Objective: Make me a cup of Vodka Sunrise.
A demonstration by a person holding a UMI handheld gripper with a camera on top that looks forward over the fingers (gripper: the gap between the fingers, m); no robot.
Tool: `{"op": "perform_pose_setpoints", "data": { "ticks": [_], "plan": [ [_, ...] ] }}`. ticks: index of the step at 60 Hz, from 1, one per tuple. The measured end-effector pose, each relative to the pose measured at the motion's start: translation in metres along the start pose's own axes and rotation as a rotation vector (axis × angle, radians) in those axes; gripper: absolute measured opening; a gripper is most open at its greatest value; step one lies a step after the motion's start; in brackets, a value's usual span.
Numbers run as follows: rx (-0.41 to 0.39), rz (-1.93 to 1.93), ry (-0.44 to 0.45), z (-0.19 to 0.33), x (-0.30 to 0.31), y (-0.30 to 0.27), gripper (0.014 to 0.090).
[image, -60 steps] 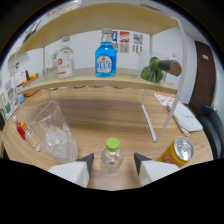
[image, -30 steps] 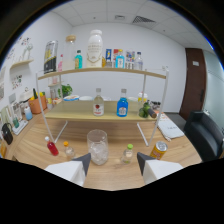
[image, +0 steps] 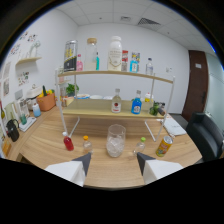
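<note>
From well back of the bar table, I hold the gripper with its two white fingers spread apart and nothing between them. The ice-filled glass stands at frame centre, beyond the fingertips and in line with the gap.

The step in hand looks like choosing an ingredient: the glass holds ice and no coloured liquid that I can see, so I judge the drink barely begun. Around the glass stand a red squeeze bottle to the lower left, a small orange-capped bottle beside it, a small green-capped bottle to the right, and a yellow can further right.

On the lower board of the two-tier shelf, centre frame, a clear bottle with a red label stands next to a blue bottle; I take the clear one for the likely vodka. The next move calls for going forward over the glass to that shelf and squaring the open fingers on the bottle's body without clipping the glass.

No label or brand is readable from here; the tall white-capped bottle on the top board shows only blurred print.
</note>
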Motion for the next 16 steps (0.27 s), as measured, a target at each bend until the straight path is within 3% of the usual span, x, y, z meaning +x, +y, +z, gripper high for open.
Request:
{"op": "perform_pose_setpoints", "data": {
  "ticks": [16],
  "plan": [
    [-0.001, -0.003, 0.025, -0.0074, -0.0034, 0.0012, 0.0863]
  ]
}}
